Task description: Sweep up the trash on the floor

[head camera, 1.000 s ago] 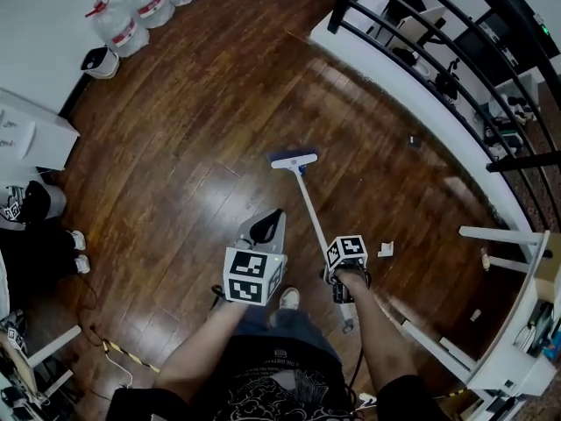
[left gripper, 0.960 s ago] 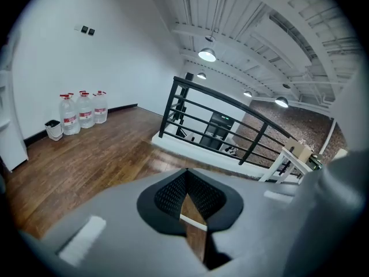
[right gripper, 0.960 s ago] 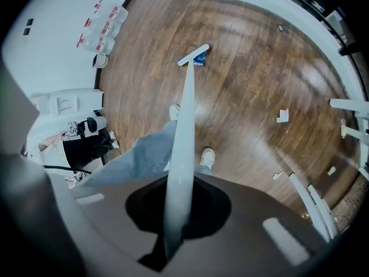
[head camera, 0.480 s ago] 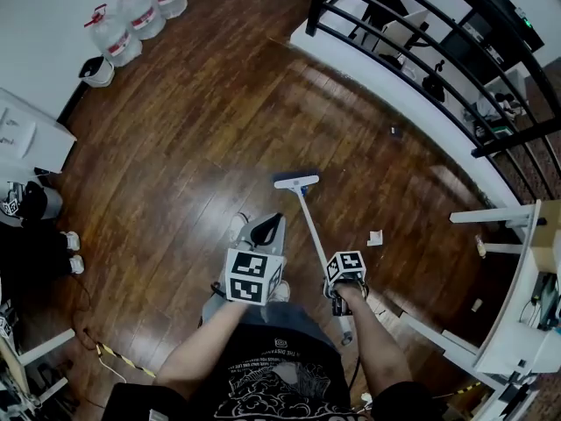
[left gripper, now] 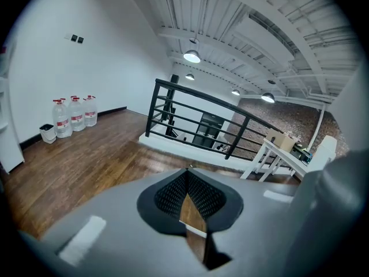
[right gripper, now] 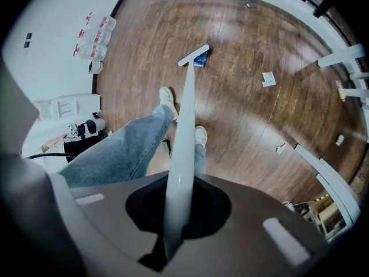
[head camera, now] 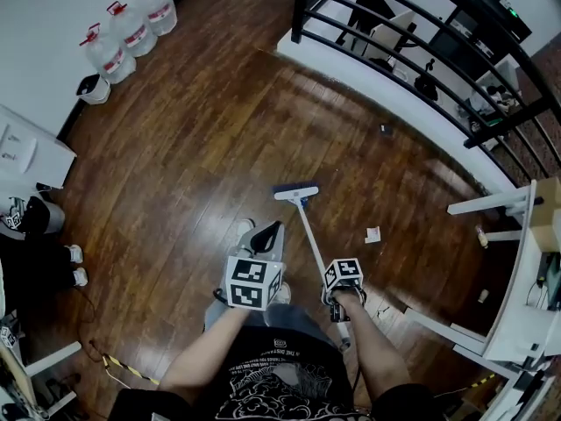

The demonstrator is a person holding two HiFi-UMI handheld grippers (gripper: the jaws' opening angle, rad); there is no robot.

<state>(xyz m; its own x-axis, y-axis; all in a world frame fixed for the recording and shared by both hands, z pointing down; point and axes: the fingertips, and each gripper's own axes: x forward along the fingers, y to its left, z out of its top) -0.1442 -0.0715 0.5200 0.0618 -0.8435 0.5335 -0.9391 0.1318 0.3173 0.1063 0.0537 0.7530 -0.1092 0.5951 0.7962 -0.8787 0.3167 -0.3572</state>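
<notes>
Now your right hand-held gripper (head camera: 342, 298) stays clenched on the broom (head camera: 295, 191) handle, while your left hand-held gripper (head camera: 272, 233) is closed on nothing. You have drawn the broom head nearer your feet, so the paper scrap (head camera: 372, 234) still lies unswept on the floor (head camera: 193, 147), apart to its right.

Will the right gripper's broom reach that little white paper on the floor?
Probably yes. The right gripper holds the broom, and only bare floor lies between the broom head and the paper.
</notes>
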